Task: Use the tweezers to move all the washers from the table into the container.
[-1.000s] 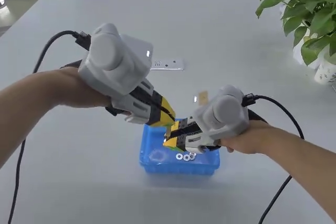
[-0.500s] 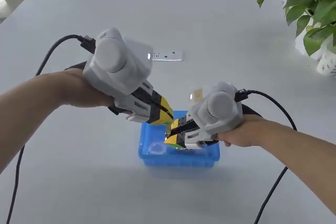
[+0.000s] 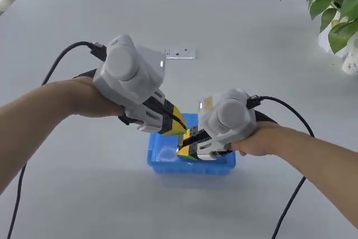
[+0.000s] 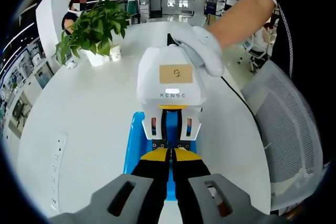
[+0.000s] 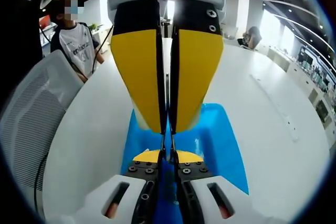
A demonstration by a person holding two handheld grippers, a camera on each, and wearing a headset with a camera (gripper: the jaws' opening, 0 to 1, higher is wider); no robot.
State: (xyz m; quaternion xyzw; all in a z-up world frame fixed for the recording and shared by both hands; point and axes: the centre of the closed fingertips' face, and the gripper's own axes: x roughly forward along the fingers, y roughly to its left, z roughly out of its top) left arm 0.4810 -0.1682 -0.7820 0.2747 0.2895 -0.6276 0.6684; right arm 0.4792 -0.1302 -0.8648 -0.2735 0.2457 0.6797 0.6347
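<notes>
- Low at 6 o'clock in the head view, the blue container [image 3: 193, 166] sits on the pale grey desk [image 3: 72, 194], with both tools over it and covering part of it.
- The left hand-held gripper [image 3: 178, 128] reaches in from 10 o'clock. Its yellow tips angle down over the container's far rim, and its jaws are clenched to a thin slit.
- The right hand-held gripper [image 3: 183, 150] comes in from 3 o'clock with its tips low over the container's inside. Its jaws are likewise drawn tight together.
- The two face each other tip to tip, nearly touching. In the right gripper view the left one's yellow jaws hang down from 12 o'clock onto the right one's tips, with the blue floor of the container behind them.
- Whether anything thin is pinched in either slit cannot be told, and the tools hide most of the container's floor.
- The left hand [image 3: 92, 99] and the right hand [image 3: 260, 141] grip the grey housings. A black cable [image 3: 56, 65] trails off toward 9 o'clock, and another [image 3: 293, 121] loops toward 5 o'clock.
- A white power strip [image 3: 180, 53] lies flat at 12 o'clock from the container, well apart from it.
- A leafy plant [image 3: 330, 4] stands at 2 o'clock, near the desk's far corner.
- A grey mesh chair [image 4: 283, 129] stands beside the desk at 3 o'clock in the left gripper view.
</notes>
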